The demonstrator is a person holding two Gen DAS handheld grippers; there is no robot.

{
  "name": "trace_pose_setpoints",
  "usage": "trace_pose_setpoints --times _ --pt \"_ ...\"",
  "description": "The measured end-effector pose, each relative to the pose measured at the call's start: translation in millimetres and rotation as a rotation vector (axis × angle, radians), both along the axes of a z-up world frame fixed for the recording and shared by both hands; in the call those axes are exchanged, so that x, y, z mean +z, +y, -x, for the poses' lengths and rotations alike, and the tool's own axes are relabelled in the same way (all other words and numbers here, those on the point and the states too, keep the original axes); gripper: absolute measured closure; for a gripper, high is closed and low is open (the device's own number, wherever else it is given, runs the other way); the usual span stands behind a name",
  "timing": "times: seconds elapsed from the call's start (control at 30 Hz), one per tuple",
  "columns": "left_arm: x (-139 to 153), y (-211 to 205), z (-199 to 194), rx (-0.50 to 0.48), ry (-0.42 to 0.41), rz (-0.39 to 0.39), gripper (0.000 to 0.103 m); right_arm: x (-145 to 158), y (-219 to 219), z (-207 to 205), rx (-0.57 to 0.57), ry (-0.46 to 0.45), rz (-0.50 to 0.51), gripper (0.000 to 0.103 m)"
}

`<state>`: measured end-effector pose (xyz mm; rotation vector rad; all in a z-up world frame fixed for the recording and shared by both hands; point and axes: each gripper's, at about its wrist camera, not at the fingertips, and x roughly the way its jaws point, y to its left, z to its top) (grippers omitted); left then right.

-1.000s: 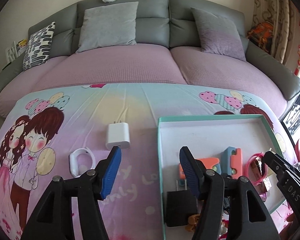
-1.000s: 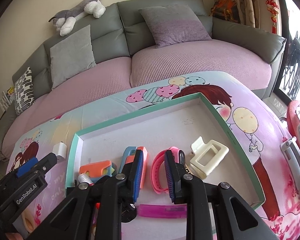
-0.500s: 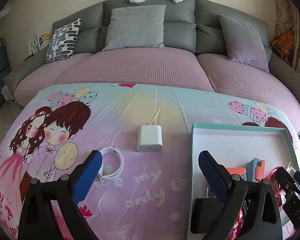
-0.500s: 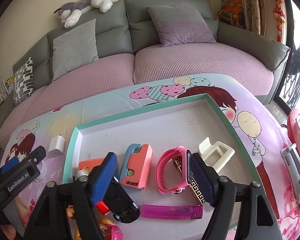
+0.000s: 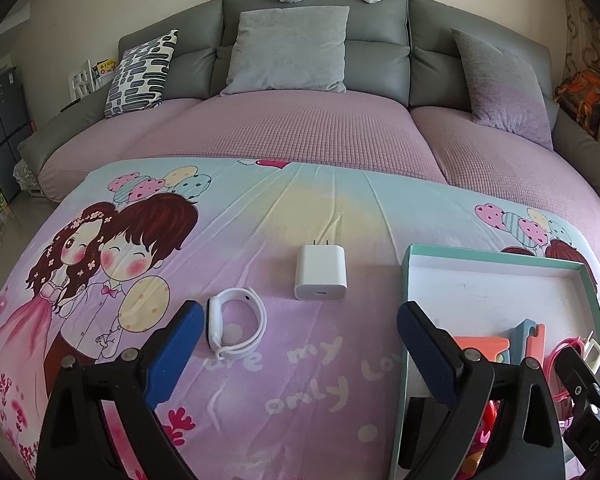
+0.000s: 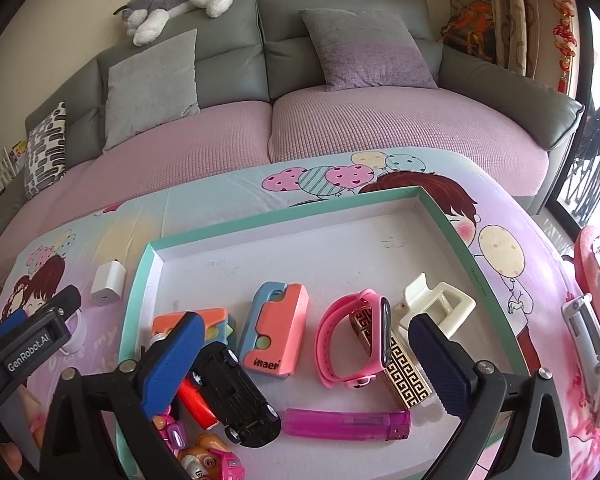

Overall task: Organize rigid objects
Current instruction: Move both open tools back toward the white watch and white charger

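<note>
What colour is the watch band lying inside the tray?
Pink watch band, clearest in the right wrist view.

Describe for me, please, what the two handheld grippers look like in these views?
Both the left gripper and right gripper have matte black angular plastic arms with silver pivot screws, ending in ribbed blue pads. The left gripper's body, seen from the right wrist view, carries white "GenRobot.AI" lettering.

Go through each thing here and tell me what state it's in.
Left gripper: open, jaws just widened, nothing between.
Right gripper: open, jaws just widened, over the tray.
White charger: flat on cloth, outside tray.
White watch: on its side, outside tray.
Pink watch: in tray, strap looped.
</note>
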<state>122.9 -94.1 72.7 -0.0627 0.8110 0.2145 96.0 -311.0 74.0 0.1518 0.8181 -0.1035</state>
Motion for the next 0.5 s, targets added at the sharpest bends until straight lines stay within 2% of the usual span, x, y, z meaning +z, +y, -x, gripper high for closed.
trace_pose_setpoints --times 0.13,0.33,0.5 --pt "1 6 1 0.013 -0.004 -0.012 0.006 2 3 0 0.009 -0.008 -0.007 0.0" --pt "-1 26 2 0.044 0.011 0.016 0.006 5 15 -2 0.048 -0.018 -0.046 0.0" --pt "-3 42 4 0.062 0.02 0.022 0.006 6 33 -3 0.084 -0.02 -0.039 0.0"
